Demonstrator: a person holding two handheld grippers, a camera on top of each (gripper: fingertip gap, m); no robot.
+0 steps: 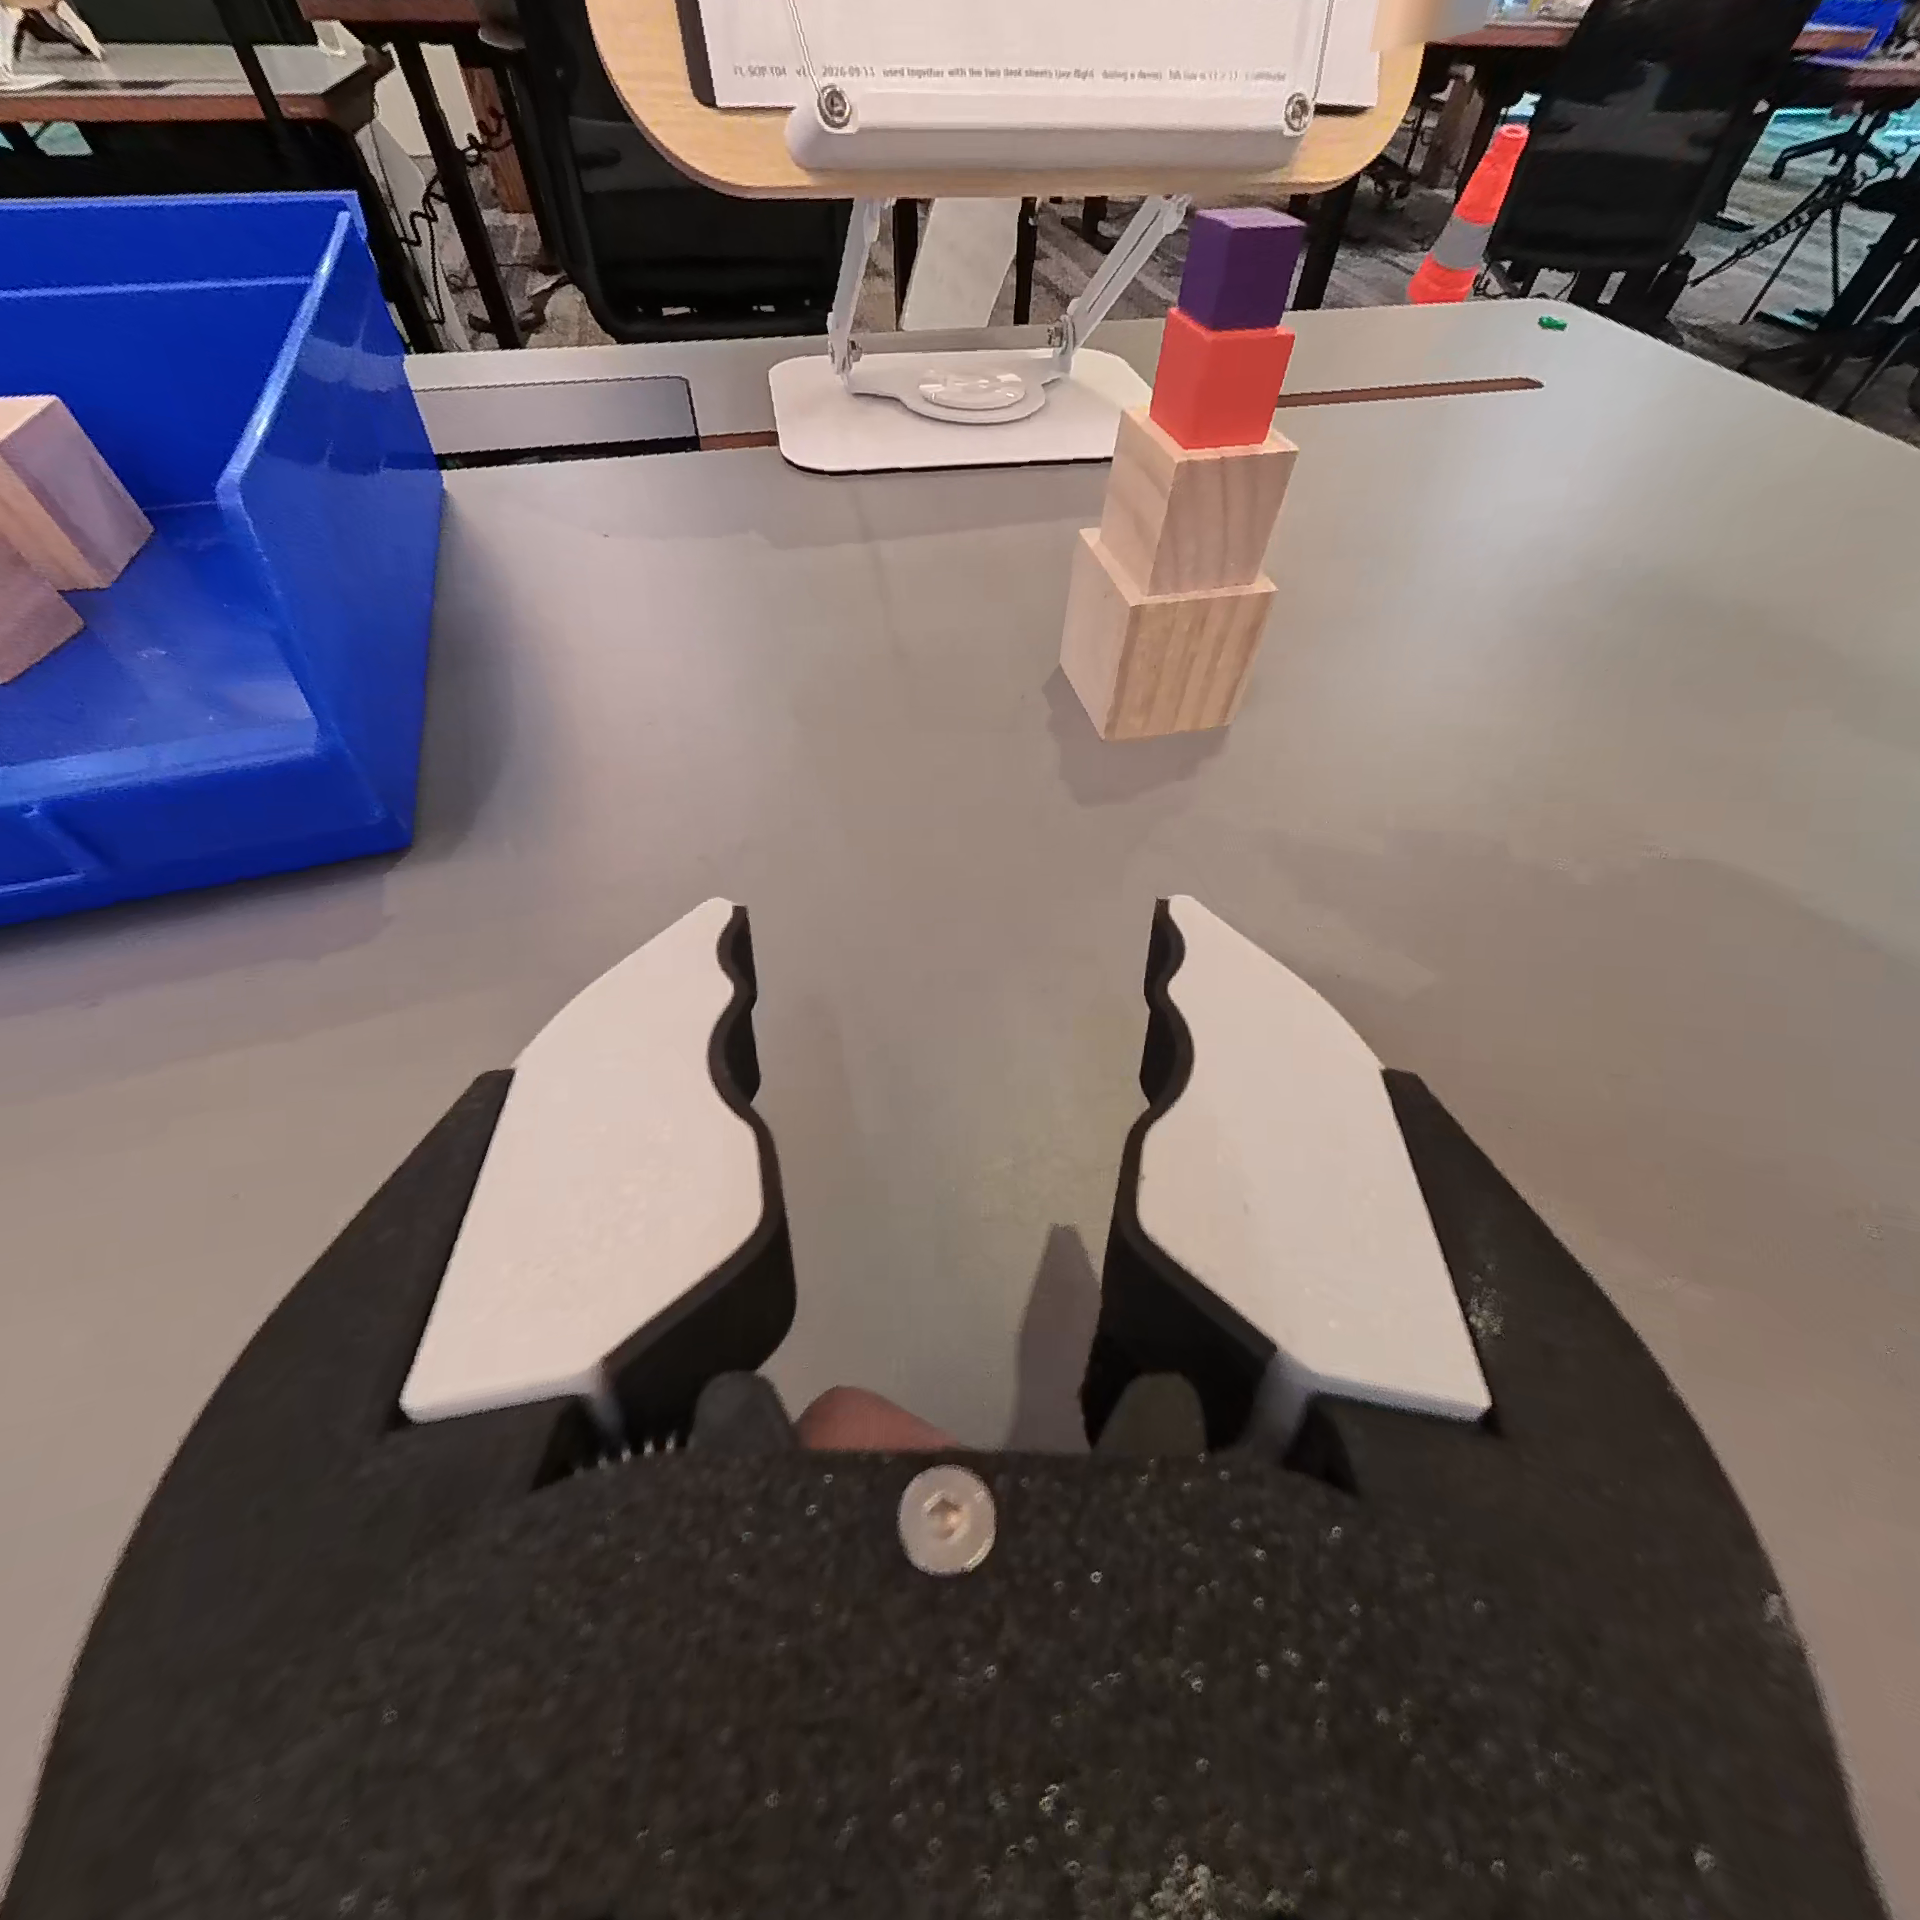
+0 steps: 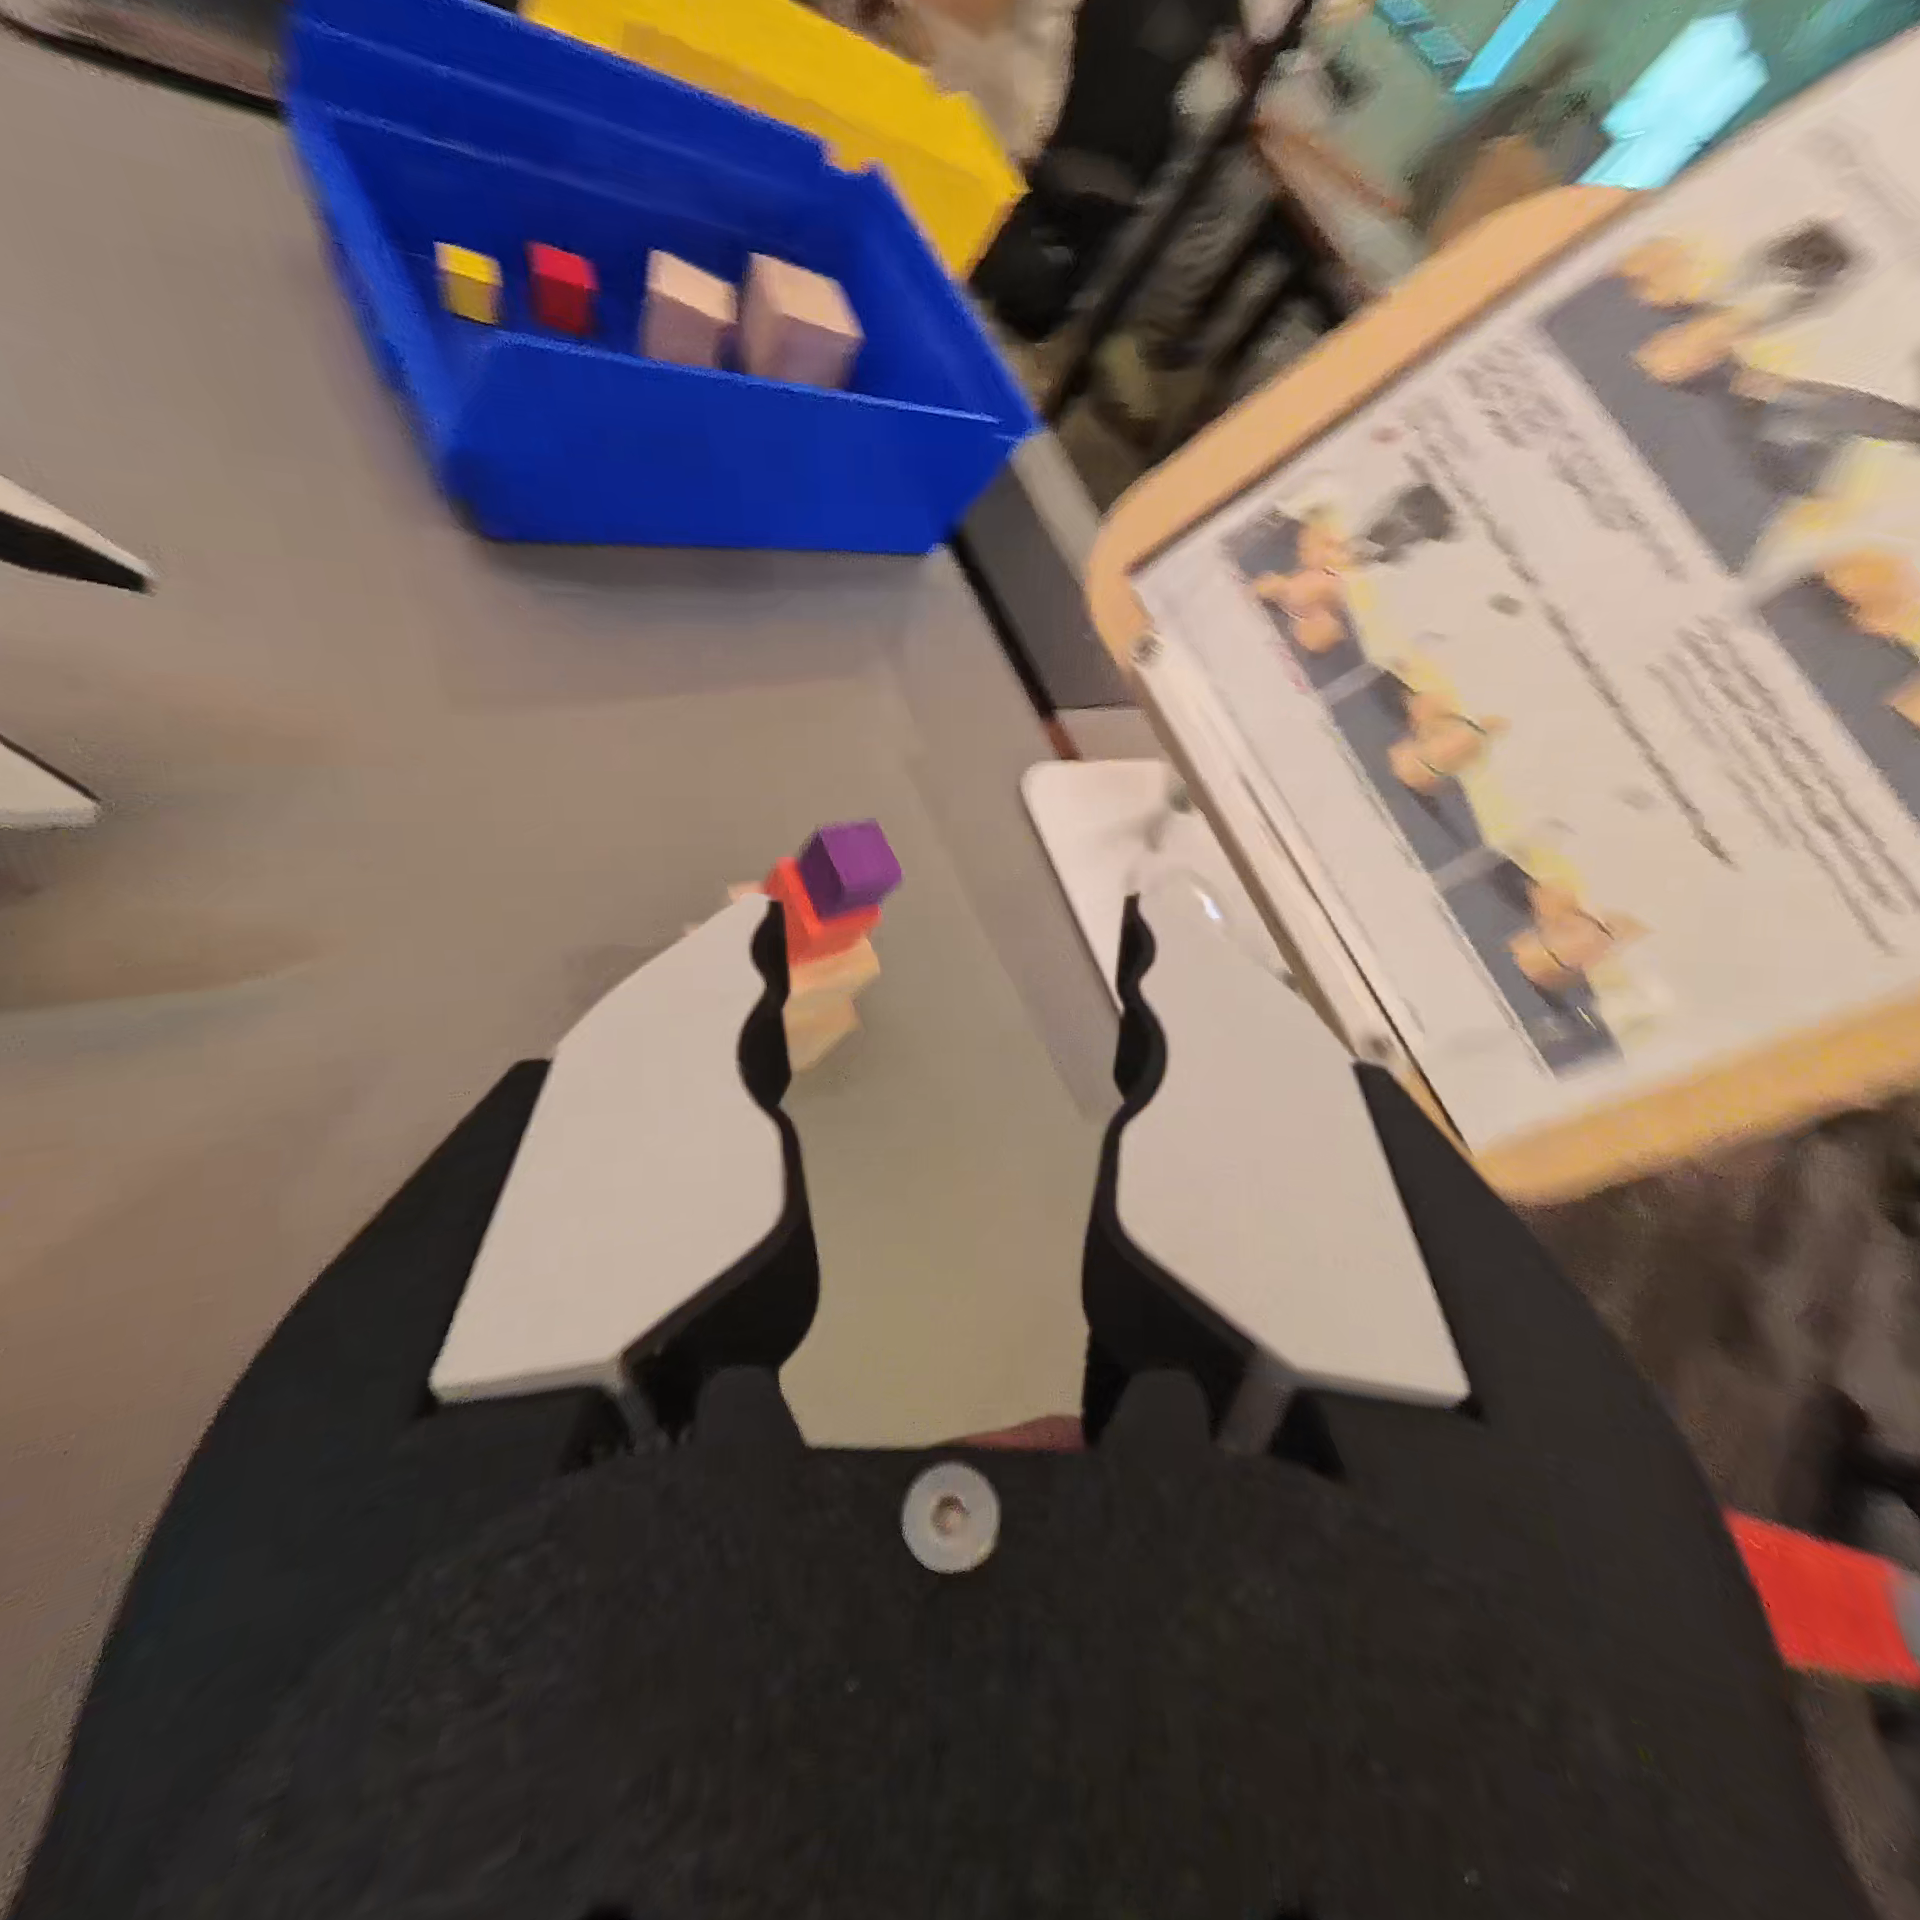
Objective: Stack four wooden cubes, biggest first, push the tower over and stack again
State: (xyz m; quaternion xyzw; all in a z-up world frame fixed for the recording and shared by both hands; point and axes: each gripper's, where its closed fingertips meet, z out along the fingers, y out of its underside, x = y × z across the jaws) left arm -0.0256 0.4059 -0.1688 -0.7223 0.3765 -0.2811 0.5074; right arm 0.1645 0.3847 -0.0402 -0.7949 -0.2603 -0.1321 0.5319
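Standing four-cube tower (image 1: 1179,488), printed sheet (image 2: 1558,644) on stand, both grippers' jaws open, empty.

Purple cube (image 1: 1243,265), red cube (image 1: 1218,382), blue bin (image 1: 312,582), grey table (image 1: 831,727)

Bare-grain wood lower cubes (image 1: 1164,644); glossy plastic blue bin (image 1: 322,582); smooth matt grey table (image 1: 831,727).

grey table (image 1: 1558,831), dark desks (image 1: 156,94), office chairs (image 1: 1621,156)
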